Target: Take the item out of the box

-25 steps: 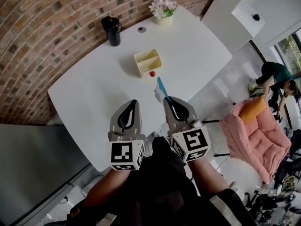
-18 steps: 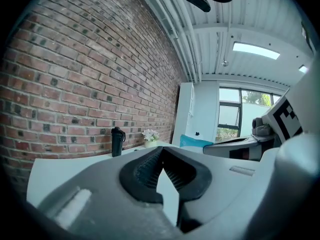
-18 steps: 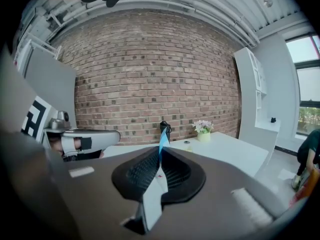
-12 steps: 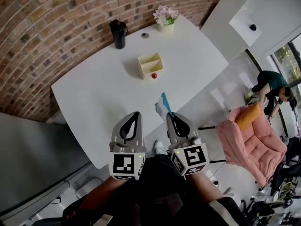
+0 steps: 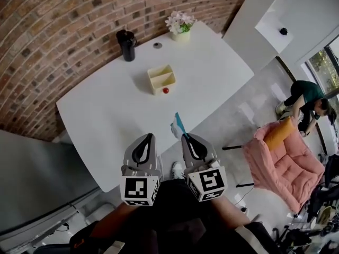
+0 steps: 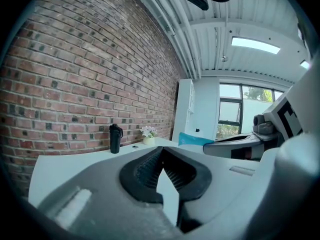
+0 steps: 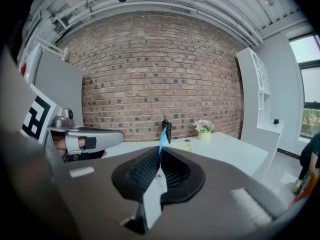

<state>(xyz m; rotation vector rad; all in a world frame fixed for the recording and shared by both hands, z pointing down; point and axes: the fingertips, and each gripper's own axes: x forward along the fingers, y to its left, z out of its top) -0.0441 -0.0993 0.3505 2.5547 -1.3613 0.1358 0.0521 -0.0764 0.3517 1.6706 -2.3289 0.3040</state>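
A cream box (image 5: 161, 79) stands on the white table (image 5: 212, 67) with a small red item (image 5: 166, 90) on the table just by its near wall. My right gripper (image 5: 185, 136) is shut on a thin blue-and-white packet (image 5: 178, 125), held at the table's near edge, well short of the box. In the right gripper view the packet (image 7: 162, 139) sticks up from between the closed jaws of that gripper (image 7: 159, 153). My left gripper (image 5: 150, 137) hangs beside it, shut and empty; its jaws meet in the left gripper view (image 6: 161, 151).
A black tumbler (image 5: 126, 45), a small round disc (image 5: 157, 45) and a pot of flowers (image 5: 180, 25) stand at the table's far side by the brick wall. A pink armchair (image 5: 288, 157) and a bending person (image 5: 310, 97) are off to the right.
Both grippers have drawn back from the table toward my body, the right one carrying the packet farther from the box. The box and red item stayed put.
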